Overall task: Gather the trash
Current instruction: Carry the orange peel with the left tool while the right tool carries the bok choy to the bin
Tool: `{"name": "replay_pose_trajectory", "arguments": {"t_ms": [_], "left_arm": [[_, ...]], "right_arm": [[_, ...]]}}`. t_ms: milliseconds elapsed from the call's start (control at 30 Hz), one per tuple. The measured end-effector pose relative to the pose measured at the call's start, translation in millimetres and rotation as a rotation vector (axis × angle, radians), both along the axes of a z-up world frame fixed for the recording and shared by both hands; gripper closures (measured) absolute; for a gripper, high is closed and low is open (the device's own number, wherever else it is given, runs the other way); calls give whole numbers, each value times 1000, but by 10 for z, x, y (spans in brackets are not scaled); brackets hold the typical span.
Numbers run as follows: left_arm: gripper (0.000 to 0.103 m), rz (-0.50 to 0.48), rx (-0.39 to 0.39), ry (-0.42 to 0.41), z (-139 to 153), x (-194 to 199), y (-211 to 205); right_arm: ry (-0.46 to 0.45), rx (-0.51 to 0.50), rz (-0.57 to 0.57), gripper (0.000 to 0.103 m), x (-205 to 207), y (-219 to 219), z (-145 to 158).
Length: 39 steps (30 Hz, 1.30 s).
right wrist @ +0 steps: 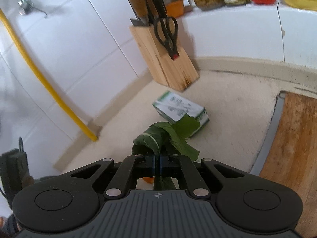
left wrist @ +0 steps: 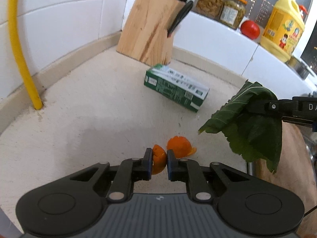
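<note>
On the tiled ledge behind the counter (left wrist: 99,107) stand two glass jars: one (left wrist: 210,3) filled with pale pasta-like pieces, the other (left wrist: 233,11), orange-lidded, with greenish pickled bits. Beside them are a tomato (left wrist: 250,29) and a yellow oil jug (left wrist: 282,29). A wooden knife block (right wrist: 164,59) at the counter's back corner holds brown- and black-handled knives and black scissors (right wrist: 167,36).

The left gripper (left wrist: 159,161) is clenched on a curled piece of orange peel (left wrist: 158,160), its pads pressing both sides. A second, larger peel (left wrist: 181,145) lies on the counter just beyond, toward the near edge. The right gripper (right wrist: 157,163) is clamped tight on a dark green leaf (right wrist: 158,138) with a pale midrib; the leaf is folded over the fingers and hangs limp below them, clear of the counter, over its right side by the cutting board (right wrist: 293,138). A green and white carton (left wrist: 176,88) lies on its side mid-counter, in front of the block. A yellow pipe (left wrist: 21,59) rises from the counter's left back edge.
</note>
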<state>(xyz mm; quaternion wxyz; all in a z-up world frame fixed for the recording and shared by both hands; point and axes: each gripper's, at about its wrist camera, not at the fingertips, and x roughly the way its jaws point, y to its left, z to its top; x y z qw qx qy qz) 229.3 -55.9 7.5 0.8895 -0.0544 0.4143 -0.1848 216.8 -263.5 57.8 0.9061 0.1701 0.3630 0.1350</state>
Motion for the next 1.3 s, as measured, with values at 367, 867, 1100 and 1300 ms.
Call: {"name": "replay_pose_trajectory", "arguments": {"t_ms": [367, 867, 1100, 1300], "left_arm": [[92, 66, -14, -56, 233, -297, 282], [92, 144, -6, -109, 417, -646, 616], [92, 186, -5, -127, 456, -830, 803], [92, 242, -1, -135, 456, -1044, 1015]], "right_arm": [[-62, 28, 96, 97, -78, 366, 213], [-87, 50, 230, 97, -215, 940, 318], [-88, 54, 289, 97, -304, 1188, 341], [-76, 54, 354, 97, -352, 1472, 323]]}}
